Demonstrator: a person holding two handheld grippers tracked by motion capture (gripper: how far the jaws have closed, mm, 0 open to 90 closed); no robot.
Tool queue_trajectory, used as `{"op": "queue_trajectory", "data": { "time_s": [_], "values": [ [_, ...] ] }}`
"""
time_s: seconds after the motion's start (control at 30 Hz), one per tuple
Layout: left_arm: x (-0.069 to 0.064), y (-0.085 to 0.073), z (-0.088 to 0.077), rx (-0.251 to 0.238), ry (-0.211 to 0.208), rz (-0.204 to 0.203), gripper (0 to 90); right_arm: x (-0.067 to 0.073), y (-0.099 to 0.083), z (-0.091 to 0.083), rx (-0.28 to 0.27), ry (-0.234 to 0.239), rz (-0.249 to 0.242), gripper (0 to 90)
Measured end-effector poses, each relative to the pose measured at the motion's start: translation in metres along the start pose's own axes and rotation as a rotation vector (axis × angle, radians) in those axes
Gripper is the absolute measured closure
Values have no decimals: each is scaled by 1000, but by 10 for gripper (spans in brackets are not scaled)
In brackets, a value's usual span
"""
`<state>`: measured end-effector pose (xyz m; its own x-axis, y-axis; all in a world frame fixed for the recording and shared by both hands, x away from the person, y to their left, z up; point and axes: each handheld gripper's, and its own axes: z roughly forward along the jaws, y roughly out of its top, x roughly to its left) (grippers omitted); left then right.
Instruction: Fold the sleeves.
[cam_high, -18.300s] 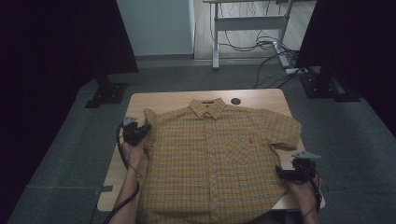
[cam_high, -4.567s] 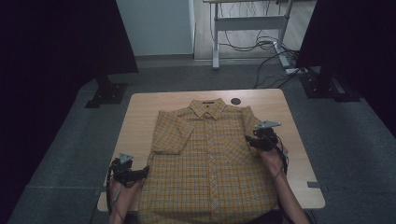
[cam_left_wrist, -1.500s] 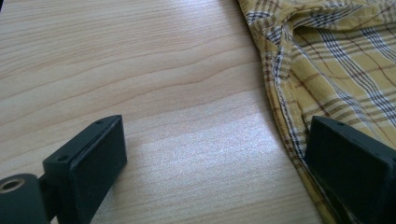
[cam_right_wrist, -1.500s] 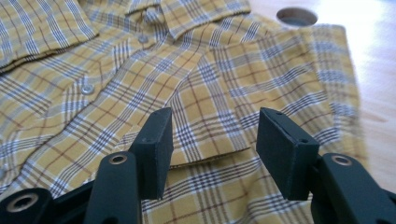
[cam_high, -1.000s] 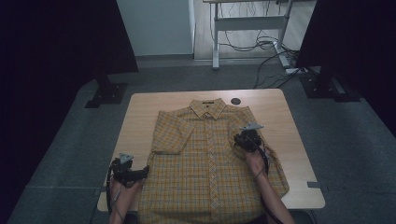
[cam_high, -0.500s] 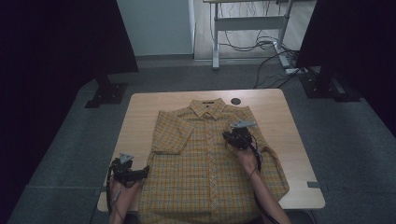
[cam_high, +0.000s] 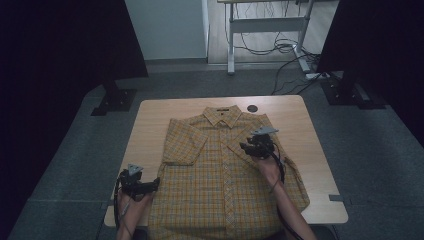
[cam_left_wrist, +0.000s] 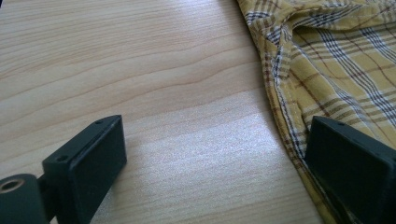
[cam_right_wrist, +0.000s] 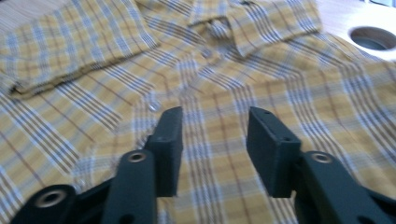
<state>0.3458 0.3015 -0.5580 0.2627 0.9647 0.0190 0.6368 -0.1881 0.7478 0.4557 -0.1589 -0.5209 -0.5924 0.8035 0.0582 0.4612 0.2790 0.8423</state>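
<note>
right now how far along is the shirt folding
Done: both sleeves of the yellow plaid shirt lie folded in over its front. In hand: the right gripper has just opened above the chest, nothing between its jaws. The left gripper sits open at the hem's corner. Left: folding the body up.

Left gripper (cam_left_wrist: 219, 172) jaws stand wide apart over the wooden table (cam_left_wrist: 140, 70); the yellow plaid shirt (cam_left_wrist: 336, 60) fills two o'clock, its hem running under the four-o'clock jaw
</note>
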Motion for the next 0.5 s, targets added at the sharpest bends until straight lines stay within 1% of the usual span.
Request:
{"op": "queue_trajectory", "data": {
  "time_s": [0.1, 0.3, 0.5],
  "values": [
    [0, 0, 0, 0, 0, 0, 55, -6, -8, -7, 12, -20, 5, 473],
    [0, 0, 0, 0, 1, 0, 55, -17, -24, -22, 30, -31, 16, 339],
    [-1, 0, 0, 0, 2, 0, 55, -26, -36, -35, 46, -57, 22, 265]
  ]
}}
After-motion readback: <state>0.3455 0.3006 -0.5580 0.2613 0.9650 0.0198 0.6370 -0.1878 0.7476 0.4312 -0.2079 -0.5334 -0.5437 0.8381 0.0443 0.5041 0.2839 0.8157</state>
